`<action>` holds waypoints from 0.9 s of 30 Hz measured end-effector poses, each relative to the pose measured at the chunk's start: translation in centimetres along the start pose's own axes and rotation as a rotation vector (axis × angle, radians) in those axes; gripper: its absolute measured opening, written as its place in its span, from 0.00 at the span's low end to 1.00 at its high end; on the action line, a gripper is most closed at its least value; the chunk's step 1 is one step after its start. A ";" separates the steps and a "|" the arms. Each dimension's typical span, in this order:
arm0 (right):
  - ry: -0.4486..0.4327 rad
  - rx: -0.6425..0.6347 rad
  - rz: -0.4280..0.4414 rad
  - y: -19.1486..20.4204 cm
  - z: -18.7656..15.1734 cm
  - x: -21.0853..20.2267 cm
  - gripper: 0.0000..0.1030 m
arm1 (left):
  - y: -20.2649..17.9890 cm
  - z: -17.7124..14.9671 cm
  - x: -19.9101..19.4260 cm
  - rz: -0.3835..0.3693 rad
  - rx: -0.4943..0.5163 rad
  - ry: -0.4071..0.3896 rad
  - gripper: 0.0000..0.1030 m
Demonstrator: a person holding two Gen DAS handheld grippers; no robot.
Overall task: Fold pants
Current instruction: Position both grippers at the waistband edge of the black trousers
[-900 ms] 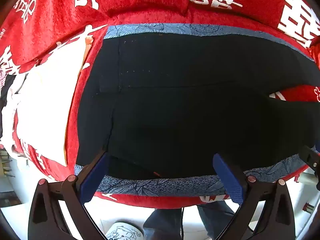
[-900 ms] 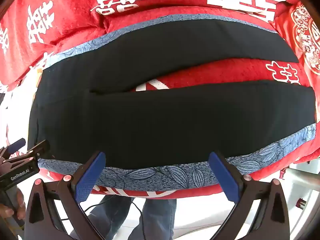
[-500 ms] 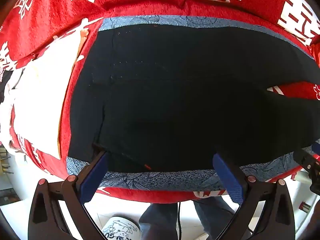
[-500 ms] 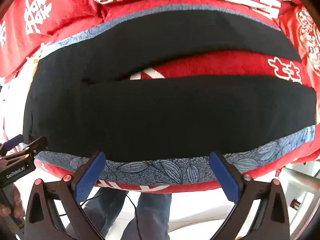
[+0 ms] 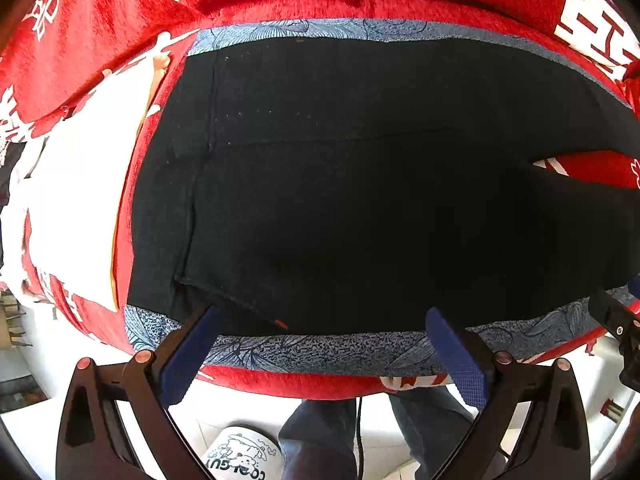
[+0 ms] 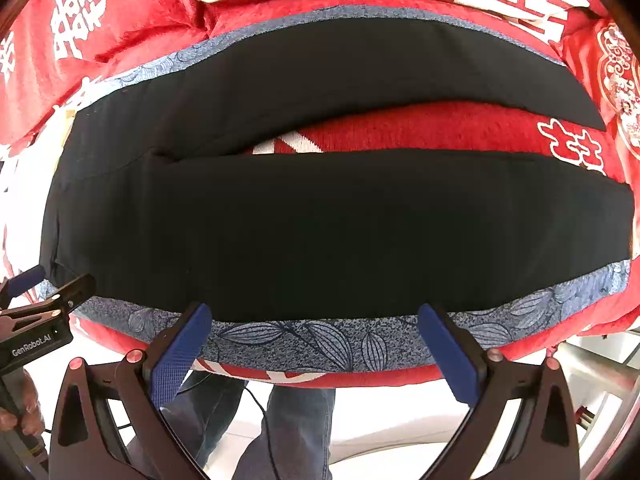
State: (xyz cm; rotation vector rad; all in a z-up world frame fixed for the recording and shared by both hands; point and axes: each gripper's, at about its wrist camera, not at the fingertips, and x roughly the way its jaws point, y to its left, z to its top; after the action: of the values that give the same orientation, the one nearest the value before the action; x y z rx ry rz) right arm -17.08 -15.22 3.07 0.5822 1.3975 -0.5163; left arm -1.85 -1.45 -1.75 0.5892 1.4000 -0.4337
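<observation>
A red blanket (image 5: 100,40) with white characters is covering the whole surface, and a blue leaf-print cloth (image 6: 300,344) is lying over it, its border showing along the near edge and the far edge. The pants (image 6: 320,232) are lying flat on that cloth, taking up most of it: black, plain and smooth, with the waist toward the left edge and the two legs running out toward the right. In the left wrist view the pants (image 5: 360,200) are showing seams and a line of faint stitching near the waist, plus a tiny red tag by the near edge. The legs are parting slightly, so a wedge of red blanket is showing between them; the near leg is reaching close to the near border of the cloth. A white sheet (image 5: 76,200) is lying on the blanket just beside the waist, at the left edge. The left gripper (image 5: 320,344) is pointing down over the near edge by the waist, its blue pads (image 5: 188,352) spread wide with nothing between them. The right gripper (image 6: 316,344) is pointing down over the near edge by the near leg, likewise gaping and holding nothing. Below the edge, the person's jeans (image 6: 296,432) are showing.
</observation>
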 end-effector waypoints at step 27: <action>0.041 -0.061 0.002 -1.1 0.4 1.4 1.00 | -0.8 -3.6 0.2 0.030 -0.030 0.070 1.00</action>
State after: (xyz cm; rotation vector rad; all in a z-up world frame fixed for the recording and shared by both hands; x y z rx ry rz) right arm -17.34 -16.37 1.65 0.5472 1.4469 -0.4604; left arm -5.09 0.19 -2.32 0.6052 1.4604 -0.3705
